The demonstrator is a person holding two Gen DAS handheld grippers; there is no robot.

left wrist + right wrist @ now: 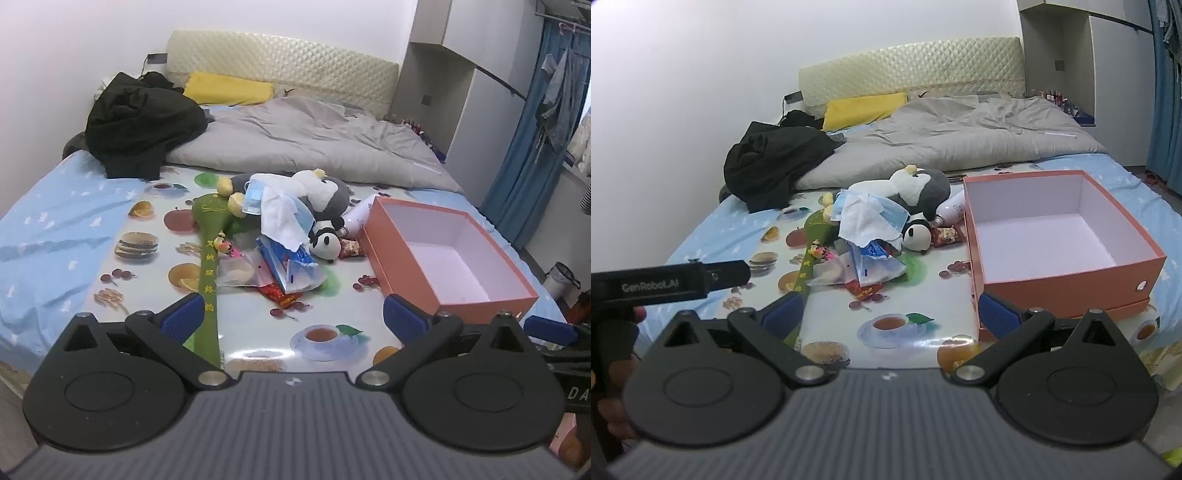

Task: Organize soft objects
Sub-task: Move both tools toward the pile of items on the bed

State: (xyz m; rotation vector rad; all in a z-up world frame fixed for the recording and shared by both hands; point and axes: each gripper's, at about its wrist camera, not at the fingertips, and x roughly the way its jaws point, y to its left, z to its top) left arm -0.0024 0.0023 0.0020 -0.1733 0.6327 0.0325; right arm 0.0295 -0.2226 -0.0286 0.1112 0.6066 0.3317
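I am holding both grippers above the near edge of the bed (48, 229), and nothing is taken yet. The left gripper (293, 317) is standing with its fingers (183, 317) fully apart and empty; the right gripper (892, 314) is also wide open and empty.

The soft things are lying in one pile on the fruit-printed mat (258, 343): a grey and white penguin plush (919, 188) at the back, a small panda plush (918, 236) in front of it, both partly under a white tissue (868, 221) and a blue face mask (882, 206). The orange box (1067, 288) is standing open and empty just to the right of the pile.

I am judging the panda as the best first pick, because it is the least covered. For a good grasp I am planning to come down over its round head with the right fingers and close slowly, so that the tissue and the plastic wrappers (295, 266) are not dragged along. The green padded stick (210, 258) is needing a grip near its middle.
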